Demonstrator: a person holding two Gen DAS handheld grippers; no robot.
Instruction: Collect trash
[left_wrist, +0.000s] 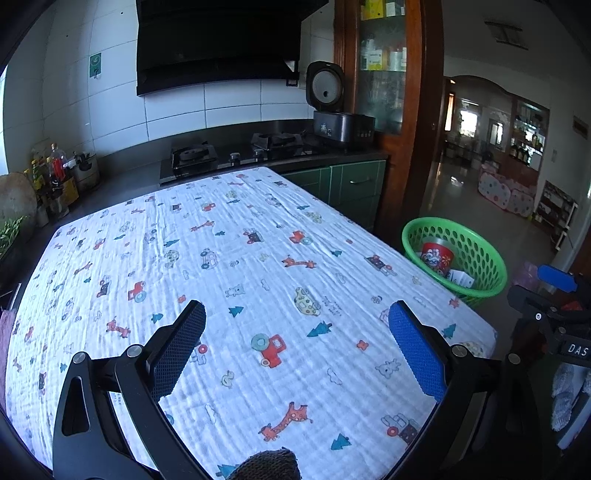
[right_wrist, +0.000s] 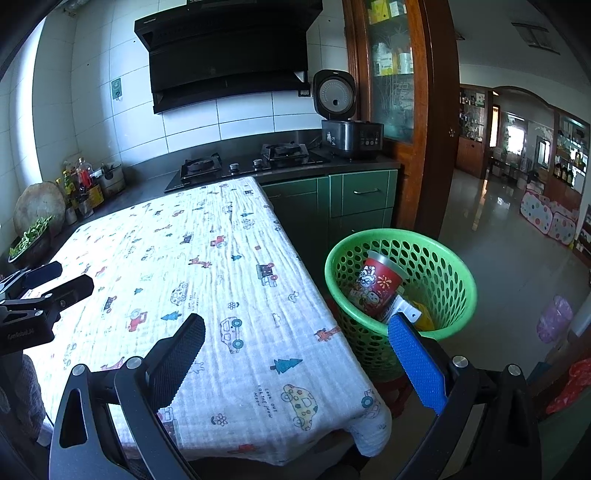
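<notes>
Left gripper (left_wrist: 297, 321) and right gripper (right_wrist: 295, 332) both spread empty, "LOOK OUT MOON" cartoon tablecloth (right_wrist: 221, 280), red cup (right_wrist: 378, 286) in green basket (right_wrist: 454, 295) at 2 o'clock.

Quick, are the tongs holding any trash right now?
Left tongs: open, holding nothing.
Right tongs: open, holding nothing.

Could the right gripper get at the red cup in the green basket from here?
Probably yes: the right gripper is open and empty, the green basket is open-topped beside the table, and the red cup lies on top, uncovered.
</notes>
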